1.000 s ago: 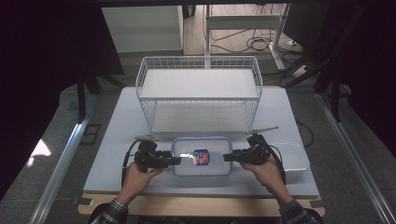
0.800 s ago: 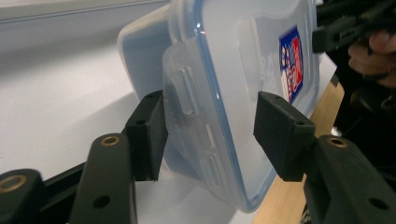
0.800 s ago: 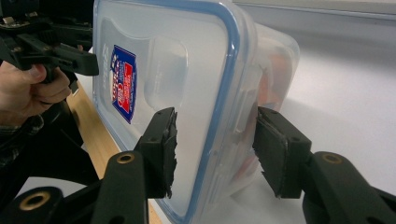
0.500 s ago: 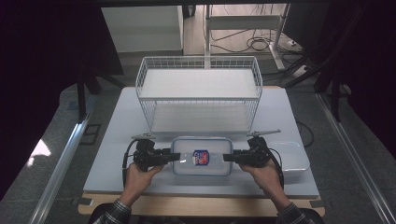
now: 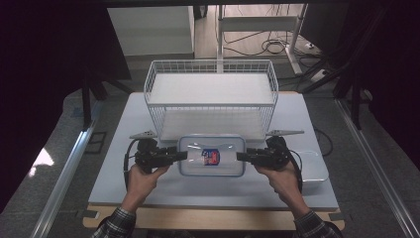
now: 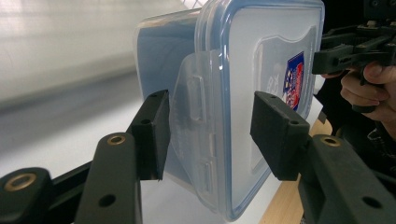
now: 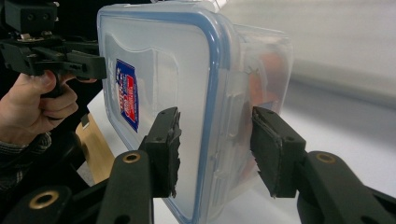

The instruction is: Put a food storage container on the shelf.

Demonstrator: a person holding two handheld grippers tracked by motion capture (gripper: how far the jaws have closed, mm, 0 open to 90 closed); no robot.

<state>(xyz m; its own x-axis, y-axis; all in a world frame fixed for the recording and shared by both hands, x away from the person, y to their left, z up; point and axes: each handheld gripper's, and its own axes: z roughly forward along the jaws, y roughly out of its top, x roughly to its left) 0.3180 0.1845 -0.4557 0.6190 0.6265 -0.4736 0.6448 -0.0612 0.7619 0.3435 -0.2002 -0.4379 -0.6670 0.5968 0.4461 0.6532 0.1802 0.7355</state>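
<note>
The clear plastic box (image 5: pixel 212 156) with a blue-edged lid and a red and blue sticker is held between the two grippers, above the near part of the white table (image 5: pixel 148 186), just in front of the wire basket (image 5: pixel 210 96). The left gripper (image 5: pixel 179 155) grasps its left short end: in the left gripper view the jaws stand on either side of the lid latch (image 6: pixel 196 121), clamped across the box's edge. The right gripper (image 5: pixel 241 156) grasps the opposite end the same way, its jaws having just been closing on the box. A second clear container (image 5: pixel 314 166) sits on the table by the right hand (image 5: pixel 277 178).
</note>
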